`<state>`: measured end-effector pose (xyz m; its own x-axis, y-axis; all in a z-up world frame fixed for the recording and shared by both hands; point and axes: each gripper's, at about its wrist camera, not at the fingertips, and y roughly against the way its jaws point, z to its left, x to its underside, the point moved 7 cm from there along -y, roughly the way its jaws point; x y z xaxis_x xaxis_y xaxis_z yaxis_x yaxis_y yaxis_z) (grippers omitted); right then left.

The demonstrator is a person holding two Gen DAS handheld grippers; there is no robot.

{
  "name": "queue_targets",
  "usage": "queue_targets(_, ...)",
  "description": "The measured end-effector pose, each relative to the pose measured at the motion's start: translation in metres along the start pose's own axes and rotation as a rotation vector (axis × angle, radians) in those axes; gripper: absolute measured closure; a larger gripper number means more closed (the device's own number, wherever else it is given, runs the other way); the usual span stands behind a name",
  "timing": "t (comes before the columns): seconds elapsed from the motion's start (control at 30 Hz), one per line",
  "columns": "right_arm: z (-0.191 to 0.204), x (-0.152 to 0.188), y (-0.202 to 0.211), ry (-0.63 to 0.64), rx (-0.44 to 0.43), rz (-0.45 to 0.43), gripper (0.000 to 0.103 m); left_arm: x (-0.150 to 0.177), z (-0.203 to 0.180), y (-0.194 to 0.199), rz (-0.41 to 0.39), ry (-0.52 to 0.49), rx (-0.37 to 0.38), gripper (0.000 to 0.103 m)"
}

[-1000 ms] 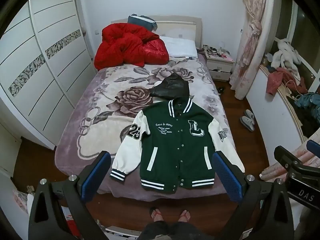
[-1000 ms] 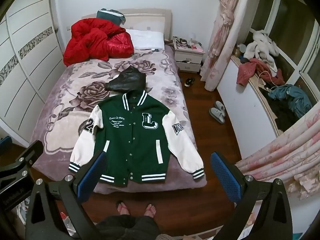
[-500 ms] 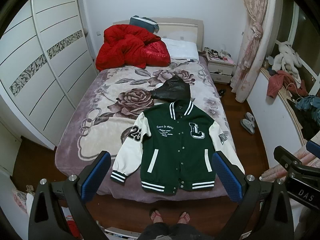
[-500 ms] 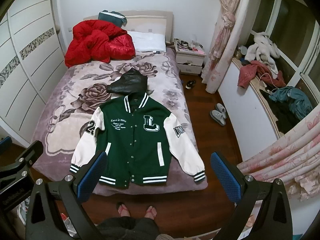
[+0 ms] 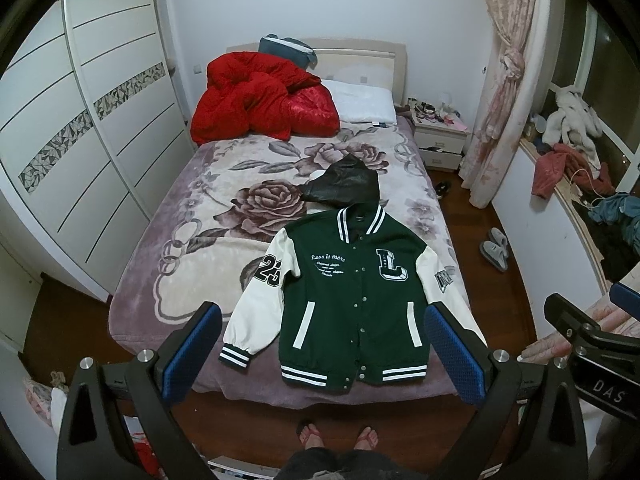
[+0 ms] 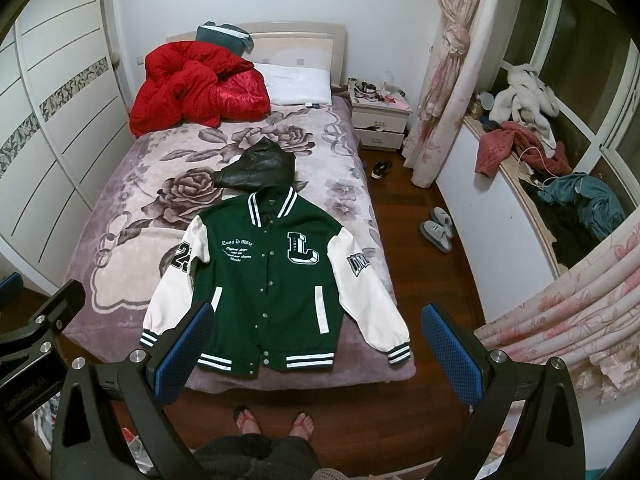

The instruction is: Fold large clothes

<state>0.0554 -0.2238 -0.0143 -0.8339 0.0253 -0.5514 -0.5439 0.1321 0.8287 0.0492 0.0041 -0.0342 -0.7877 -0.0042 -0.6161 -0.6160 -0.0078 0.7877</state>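
A green varsity jacket with white sleeves and a black hood lies flat, front up, at the foot of the bed. It also shows in the right wrist view. My left gripper is open and empty, held high above the foot of the bed. My right gripper is open and empty, at about the same height to the right. Neither touches the jacket.
A red quilt and a white pillow lie at the head of the bed. A wardrobe stands left. A nightstand, slippers and a cluttered window ledge are right. My feet are on the wooden floor.
Both views have shifted slightly downward on the scene, so the bed and jacket sit a little lower in frame. The jacket has not moved and both grippers stay open.
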Motion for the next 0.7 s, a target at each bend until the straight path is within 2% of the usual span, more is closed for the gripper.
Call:
queue_targets(0.33, 0.004, -0.005, 0.001, 0.0, 0.002, -0.004, 0.0, -0.016, -0.006, 0.005, -0.005, -0.002, 0.004, 0.0)
queue_targets(0.7, 0.003, -0.011, 0.005, -0.003, 0.0, -0.006, 0.0, -0.014, -0.008, 0.005, -0.009, -0.002, 0.004, 0.0)
